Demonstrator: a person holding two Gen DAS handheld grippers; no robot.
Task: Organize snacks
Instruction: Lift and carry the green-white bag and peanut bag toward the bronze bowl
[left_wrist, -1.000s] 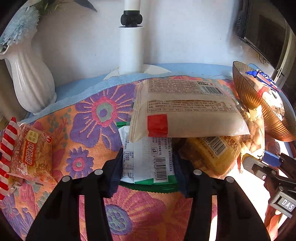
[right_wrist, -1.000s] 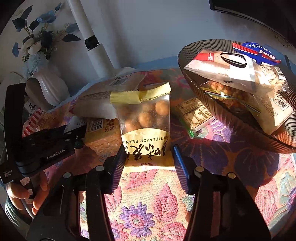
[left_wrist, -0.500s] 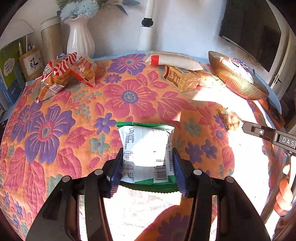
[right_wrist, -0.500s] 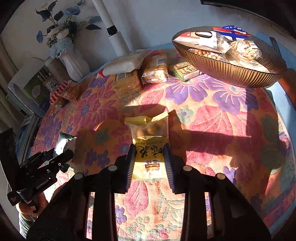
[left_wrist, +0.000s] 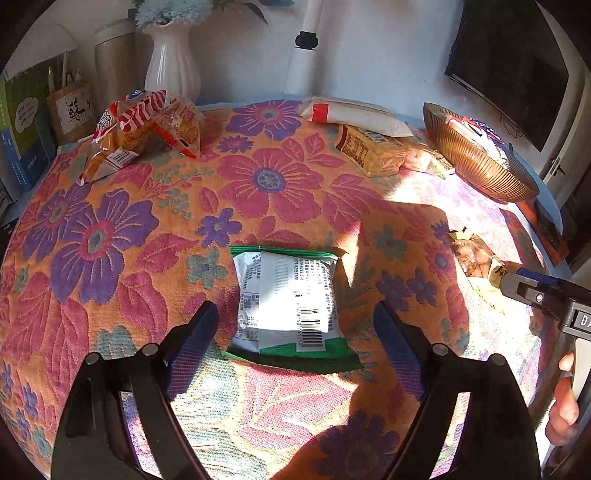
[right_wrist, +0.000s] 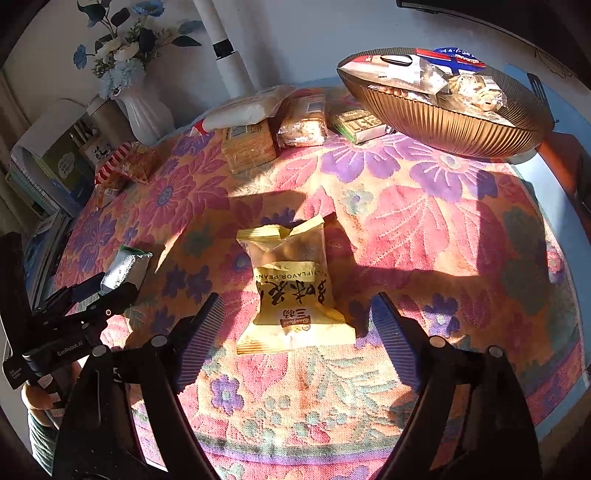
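A: Here, on a table (left_wrist: 122, 236) spread with a flowered cloth, the left hand-held gripper (left_wrist: 295, 328) stands wide, its jaws having just been opening. A green-and-white packet (left_wrist: 288, 299) lies flat between its blue pads, touched by neither.

B: And the right hand-held gripper (right_wrist: 295, 317)?

A: The same picture. Its jaws have also just been opening, and a yellow peanut packet (right_wrist: 291, 291) rests on the cloth between them, free of both pads. Neither tool has hold of anything.

B: Why set them down there, well short of the ribbed bowl (right_wrist: 454, 125)?

A: My reading is that this is a staging spot. The bowl, at the far right edge of the table, is already heaped with snacks. The two packets lie side by side in open cloth well in front of it, the green-and-white one further to the bowl's left, each flat so it can be gripped by its edges again.

B: What else is waiting?

A: A white pillow pack (right_wrist: 247, 109) and several clear-wrapped biscuit packs (right_wrist: 251, 146) crowd just left of the bowl. A red-striped bag (left_wrist: 140, 110) sits far left of it, near the white vase (left_wrist: 171, 70).

B: So the sorting is far from done?

A: It appears so; most snacks remain outside the bowl.
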